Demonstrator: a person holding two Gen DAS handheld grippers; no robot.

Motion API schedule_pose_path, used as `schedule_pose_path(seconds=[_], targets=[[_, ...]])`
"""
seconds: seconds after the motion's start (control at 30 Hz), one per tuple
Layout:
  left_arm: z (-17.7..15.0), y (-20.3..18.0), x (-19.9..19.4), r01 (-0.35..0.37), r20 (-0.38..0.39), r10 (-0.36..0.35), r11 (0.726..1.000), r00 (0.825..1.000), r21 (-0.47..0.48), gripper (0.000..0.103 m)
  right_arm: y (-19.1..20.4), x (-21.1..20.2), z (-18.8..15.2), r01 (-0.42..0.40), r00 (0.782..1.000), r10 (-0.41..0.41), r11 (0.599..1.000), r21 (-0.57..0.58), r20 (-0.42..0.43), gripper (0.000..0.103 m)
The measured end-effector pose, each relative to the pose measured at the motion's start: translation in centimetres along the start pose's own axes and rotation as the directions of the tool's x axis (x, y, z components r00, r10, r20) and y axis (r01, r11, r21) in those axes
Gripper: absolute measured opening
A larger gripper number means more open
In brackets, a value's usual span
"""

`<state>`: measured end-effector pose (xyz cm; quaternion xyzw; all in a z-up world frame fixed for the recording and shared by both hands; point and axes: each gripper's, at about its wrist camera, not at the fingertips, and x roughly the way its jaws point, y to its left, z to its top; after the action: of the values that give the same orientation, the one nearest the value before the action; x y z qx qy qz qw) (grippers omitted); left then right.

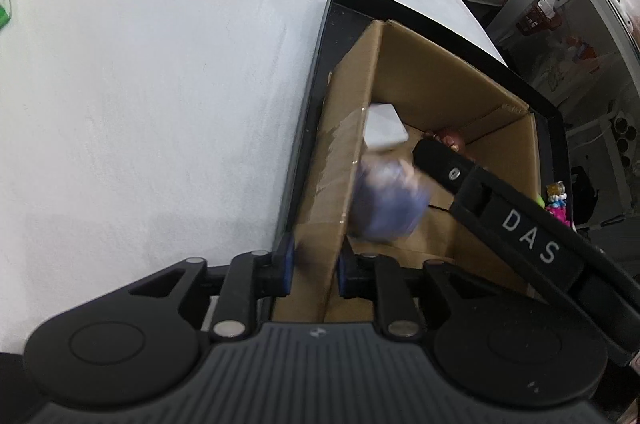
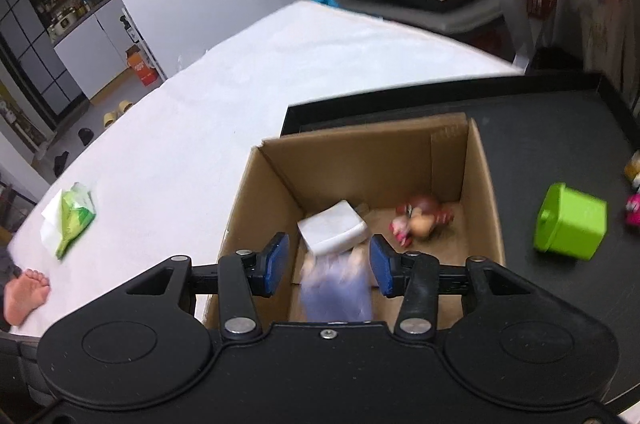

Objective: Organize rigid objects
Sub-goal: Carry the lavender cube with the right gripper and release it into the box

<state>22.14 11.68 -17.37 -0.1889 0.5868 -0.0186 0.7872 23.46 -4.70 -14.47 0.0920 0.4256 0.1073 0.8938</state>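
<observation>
An open cardboard box [image 2: 360,151] stands in a black tray [image 2: 540,127] on the white table. My left gripper [image 1: 316,268] is shut on the box's near left wall [image 1: 340,159]. The right gripper [image 2: 329,266] hangs open over the box, and a blurred purple object [image 2: 336,284] sits just below its blue pads [image 2: 276,262], free of them. The left wrist view shows that purple object [image 1: 386,199] inside the box beside a right finger [image 1: 440,159]. A white block [image 2: 334,226] and a brown monkey toy [image 2: 424,218] lie on the box floor.
A green cube-shaped container [image 2: 570,222] and small colourful figures [image 2: 634,207] sit on the tray right of the box. A green tissue pack [image 2: 74,220] lies on the table at left. A person's bare foot [image 2: 26,294] shows past the table edge.
</observation>
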Motion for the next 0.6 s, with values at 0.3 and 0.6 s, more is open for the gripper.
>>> schedule_pose_path(seconds=[0.3, 0.6], targets=[[-0.1, -1.1, -1.1, -0.069, 0.008, 0.069, 0.998, 0.998, -0.009, 0.024, -0.6, -2.5, 1.1, 0.001, 0.996, 0.000, 1.000, -0.009, 0.092, 0.053], [-1.0, -2.1, -2.8, -0.142, 0.050, 0.142, 0.990, 0.989, 0.000, 0.031, -2.8, -4.6, 1.7, 0.033, 0.983, -0.040, 0.999, 0.043, 0.178, 0.060]])
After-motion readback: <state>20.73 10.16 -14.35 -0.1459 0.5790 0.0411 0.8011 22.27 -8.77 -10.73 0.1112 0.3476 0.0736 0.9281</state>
